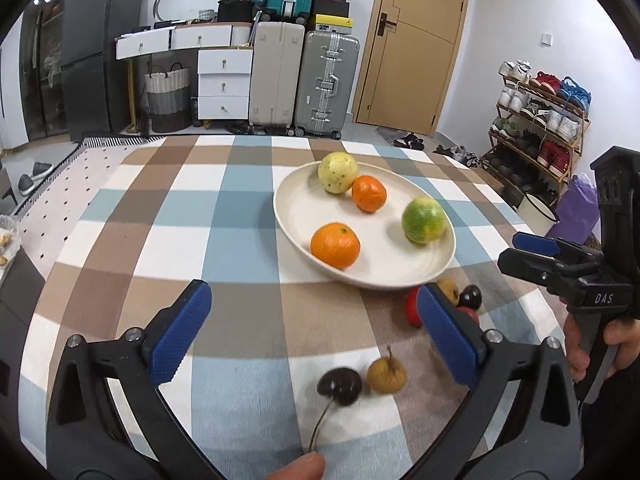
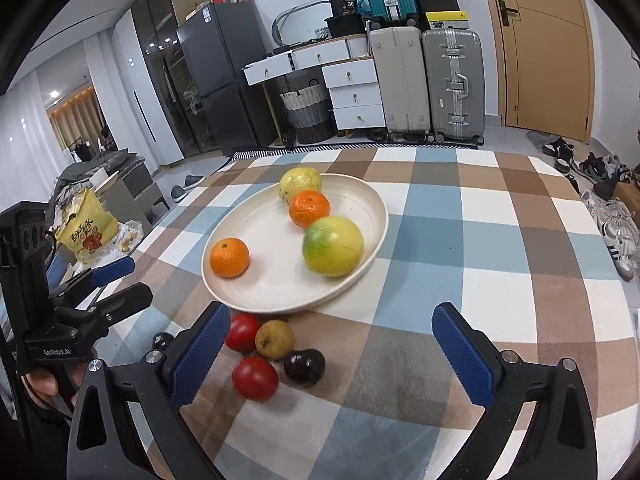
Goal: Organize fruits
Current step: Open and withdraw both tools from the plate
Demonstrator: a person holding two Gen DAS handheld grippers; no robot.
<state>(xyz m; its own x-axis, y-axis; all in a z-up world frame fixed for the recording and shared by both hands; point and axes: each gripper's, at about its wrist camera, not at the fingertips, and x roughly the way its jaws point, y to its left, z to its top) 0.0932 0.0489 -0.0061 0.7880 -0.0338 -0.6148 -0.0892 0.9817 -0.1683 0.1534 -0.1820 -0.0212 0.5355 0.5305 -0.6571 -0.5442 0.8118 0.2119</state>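
Bright, even indoor light; soft shadows; strong fisheye bending, dark corners; slight blur

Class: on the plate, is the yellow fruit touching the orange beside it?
Touching. In the right wrist view the yellow fruit and orange meet with no plate between.

Your left gripper (image 1: pixel 312 322) shows blue pads (image 1: pixel 180 334) with a fine ribbed, rubbery texture, set in matt black plastic arms with shiny metal screw heads. Between those fingers a dark cherry (image 1: pixel 340 386) gleams glossy, and beside it the tan fruit (image 1: pixel 387 376) looks dull and rough. Ahead of them, the cream plate (image 1: pixel 304 208) is smooth with a soft satin sheen, and the oranges' (image 1: pixel 335 245) skin looks finely pebbled. Under your right gripper (image 2: pixel 328 354), the checked tablecloth (image 2: pixel 500 248) reads as matt woven cloth, and the red fruits (image 2: pixel 255 378) shine smooth.
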